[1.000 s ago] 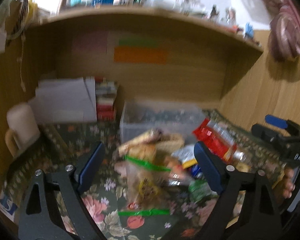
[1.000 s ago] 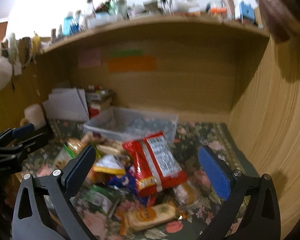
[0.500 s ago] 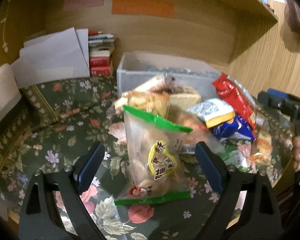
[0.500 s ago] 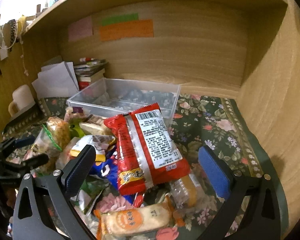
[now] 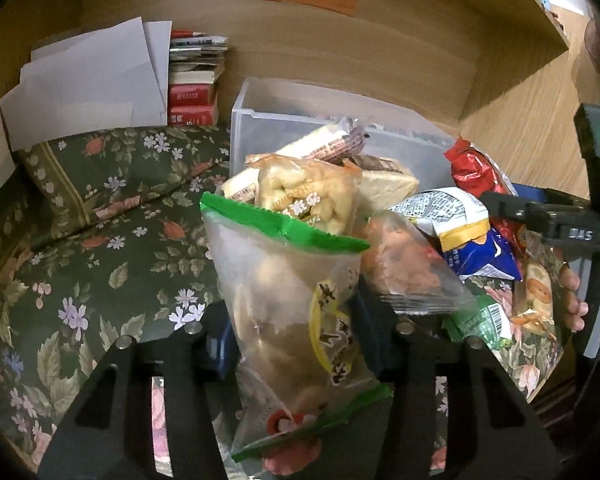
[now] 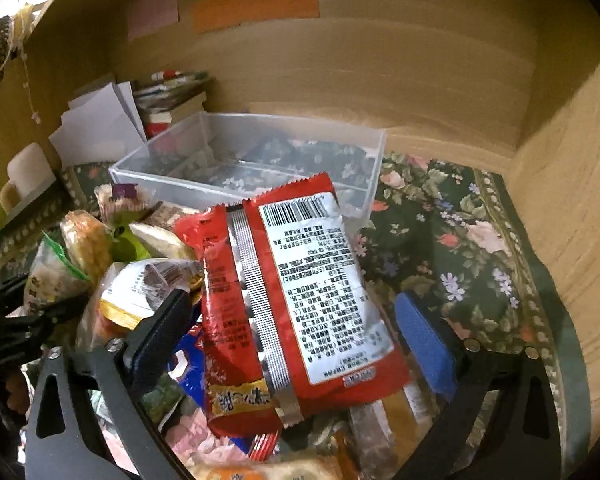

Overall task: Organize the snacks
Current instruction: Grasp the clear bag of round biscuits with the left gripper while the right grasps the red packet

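Snacks [image 6: 284, 300] all lie outside the apparently empty bin [image 6: 252, 160]. Left gripper [image 5: 292, 336] clamps the green-edged bag [image 5: 292, 300]; right gripper [image 6: 292, 336] fingers stand apart around the red packet [image 6: 292, 288].

The left gripper [image 5: 294, 336] pinches a green-edged bag [image 5: 296, 312] (near the snack pile [image 5: 440, 220]); a clear bin [image 5: 284, 120] sits farther back.

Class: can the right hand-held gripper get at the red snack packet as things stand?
Probably yes. The red snack packet lies on top of the pile, nothing covering it, and the right hand-held gripper is open with a finger on each side of it.
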The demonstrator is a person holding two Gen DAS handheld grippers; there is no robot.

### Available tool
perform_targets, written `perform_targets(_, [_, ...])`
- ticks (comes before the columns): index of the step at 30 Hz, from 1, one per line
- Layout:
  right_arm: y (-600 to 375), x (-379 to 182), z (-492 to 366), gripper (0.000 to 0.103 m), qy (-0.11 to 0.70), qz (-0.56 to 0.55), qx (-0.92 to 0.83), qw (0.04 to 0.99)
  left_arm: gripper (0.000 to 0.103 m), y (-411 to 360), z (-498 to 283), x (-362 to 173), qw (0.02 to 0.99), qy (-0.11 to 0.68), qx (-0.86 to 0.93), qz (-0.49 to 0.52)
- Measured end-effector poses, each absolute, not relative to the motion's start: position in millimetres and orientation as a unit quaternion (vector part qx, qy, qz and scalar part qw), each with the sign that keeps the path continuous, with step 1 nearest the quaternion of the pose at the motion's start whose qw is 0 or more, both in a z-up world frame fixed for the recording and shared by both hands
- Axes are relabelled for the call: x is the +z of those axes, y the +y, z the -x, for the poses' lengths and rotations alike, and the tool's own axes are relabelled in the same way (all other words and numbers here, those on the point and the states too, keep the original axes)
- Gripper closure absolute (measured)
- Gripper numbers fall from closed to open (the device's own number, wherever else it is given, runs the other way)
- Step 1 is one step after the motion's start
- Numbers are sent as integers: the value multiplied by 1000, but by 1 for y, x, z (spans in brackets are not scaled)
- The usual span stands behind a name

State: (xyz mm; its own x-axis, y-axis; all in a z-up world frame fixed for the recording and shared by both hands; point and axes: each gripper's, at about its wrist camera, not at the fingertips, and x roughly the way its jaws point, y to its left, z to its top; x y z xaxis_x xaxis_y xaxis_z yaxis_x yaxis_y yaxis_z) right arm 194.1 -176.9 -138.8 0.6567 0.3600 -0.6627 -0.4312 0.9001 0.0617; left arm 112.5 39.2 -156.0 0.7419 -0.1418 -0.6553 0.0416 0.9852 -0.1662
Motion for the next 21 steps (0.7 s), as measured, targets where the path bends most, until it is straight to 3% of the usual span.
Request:
perform_targets(1, [-176, -141, -196, 16, 355, 52, 218, 908, 54, 40, -114, -156, 931, 355, -49, 71])
perform_targets(3, [-177, -142, -197, 18, 357, 47, 221, 906, 55, 41, -112, -154, 932, 353, -47, 72])
perform_targets(6, [-179, -141, -196, 29, 351, 44, 220, 909, 56, 44, -107, -146, 936, 342, -41, 72])
perform_targets(21, [-188, -101, -178, 30, 285, 29, 212, 934, 59, 56, -99, -84, 962, 266, -23, 56])
